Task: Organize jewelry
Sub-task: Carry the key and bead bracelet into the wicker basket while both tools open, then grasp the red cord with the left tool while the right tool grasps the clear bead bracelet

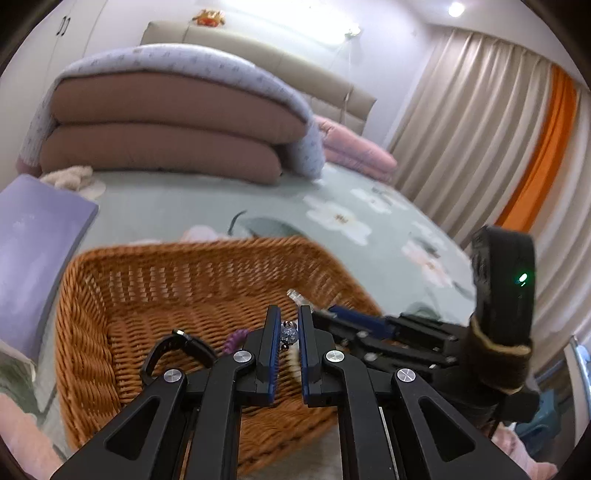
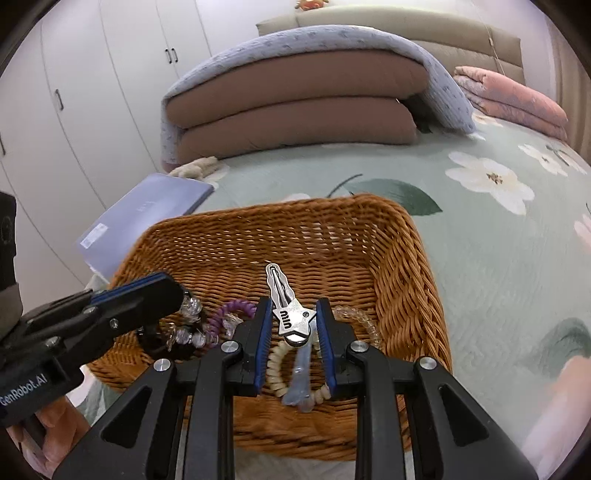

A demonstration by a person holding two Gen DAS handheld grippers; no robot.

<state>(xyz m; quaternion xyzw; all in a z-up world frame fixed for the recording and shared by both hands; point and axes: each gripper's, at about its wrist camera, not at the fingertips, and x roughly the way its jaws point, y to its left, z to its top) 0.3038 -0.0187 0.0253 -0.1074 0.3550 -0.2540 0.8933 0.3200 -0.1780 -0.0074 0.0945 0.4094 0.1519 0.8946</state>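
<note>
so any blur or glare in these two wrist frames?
Left wrist: ceiling lights blow out into glare; wicker basket rim smeared by motion blur; left gripper sharp, closed on a crystal bead bracelet. Right wrist: evenly lit, silver hair clip crisp in the right gripper; basket slightly soft. Both show fisheye bending and dark corners.

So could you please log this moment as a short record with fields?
setting: wicker basket on a floral bedspread
left gripper: over the basket, closed on a beaded bracelet
right gripper: over the basket, gripping a silver hair clip
in basket: purple coil tie, cream coil tie, clear coil tie, black band
beside basket: purple folder
</note>
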